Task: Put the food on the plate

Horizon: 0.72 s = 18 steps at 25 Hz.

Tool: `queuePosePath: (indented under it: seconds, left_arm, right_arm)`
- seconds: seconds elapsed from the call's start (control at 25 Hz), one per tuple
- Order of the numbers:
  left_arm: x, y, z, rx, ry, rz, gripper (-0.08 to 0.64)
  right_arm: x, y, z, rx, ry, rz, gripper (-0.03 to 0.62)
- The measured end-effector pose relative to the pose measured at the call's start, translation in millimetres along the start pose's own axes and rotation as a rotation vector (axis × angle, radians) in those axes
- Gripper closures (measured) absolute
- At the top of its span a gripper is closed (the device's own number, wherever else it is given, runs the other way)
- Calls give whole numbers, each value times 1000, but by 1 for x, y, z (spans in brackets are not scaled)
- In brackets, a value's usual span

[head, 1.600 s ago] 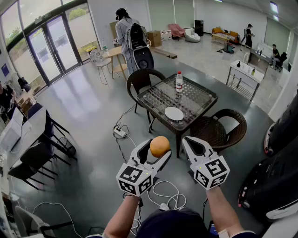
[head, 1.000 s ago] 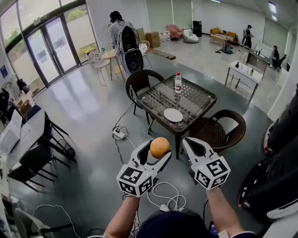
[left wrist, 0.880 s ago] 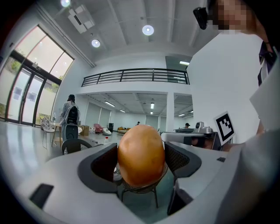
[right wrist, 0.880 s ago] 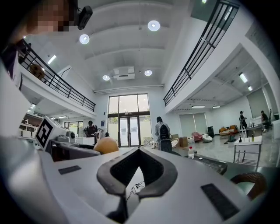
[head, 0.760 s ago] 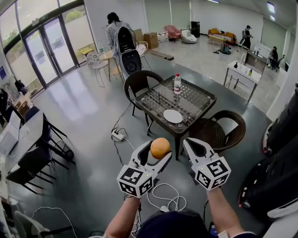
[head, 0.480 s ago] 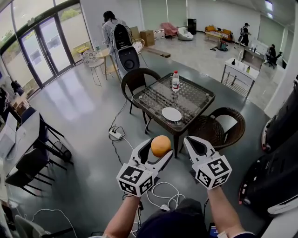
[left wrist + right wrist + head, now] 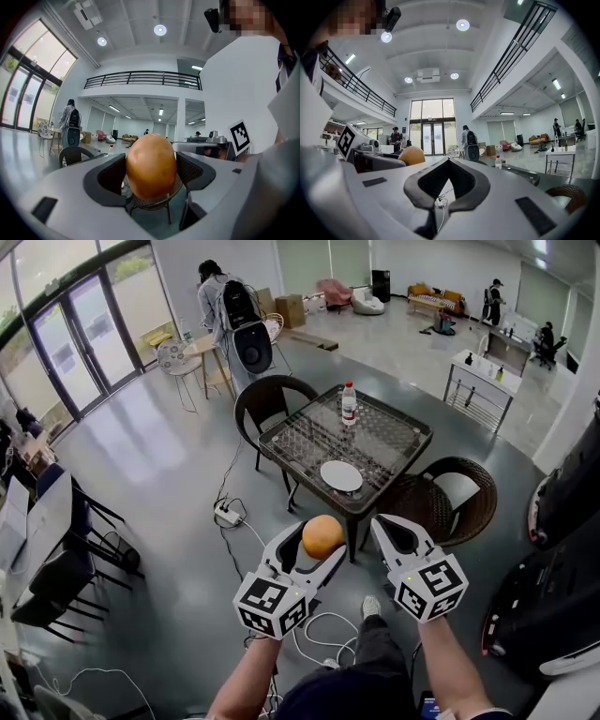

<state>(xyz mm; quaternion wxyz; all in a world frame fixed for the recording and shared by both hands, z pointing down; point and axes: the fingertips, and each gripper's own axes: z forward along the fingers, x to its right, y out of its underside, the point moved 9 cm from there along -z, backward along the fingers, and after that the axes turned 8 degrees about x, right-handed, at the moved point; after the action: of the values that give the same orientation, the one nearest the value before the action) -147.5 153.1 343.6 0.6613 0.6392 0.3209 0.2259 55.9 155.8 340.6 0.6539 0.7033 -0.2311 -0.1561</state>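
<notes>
The wide gray floor [image 7: 159,465] spreads out on the left. The left gripper [image 7: 321,549] squeezes the round orange food [image 7: 322,534] between its 2 jaws, up in the air, well apart from the table [image 7: 398,439]. The right gripper [image 7: 382,524] is pinched closed on nothing. Ahead, the white plate [image 7: 341,475] sits near the table's front edge. 1 brown chair [image 7: 461,491] stands just beside that edge.

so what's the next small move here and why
Probably step forward, carrying the left tongs toward the round white plate: they grip the round orange fruit, but the plate lies on the dark glass-topped table, well ahead of them.
</notes>
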Motion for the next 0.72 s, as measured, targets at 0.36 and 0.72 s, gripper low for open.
queuePosePath:
  seconds: [0.36, 0.72]
  left_arm:
    - [-40, 8, 69, -31, -31, 7, 216]
    - [-82, 17, 137, -68, -95, 3, 216]
  right_arm:
    - [69, 14, 71, -22, -43, 36, 588]
    - [138, 27, 134, -35, -104, 85, 588]
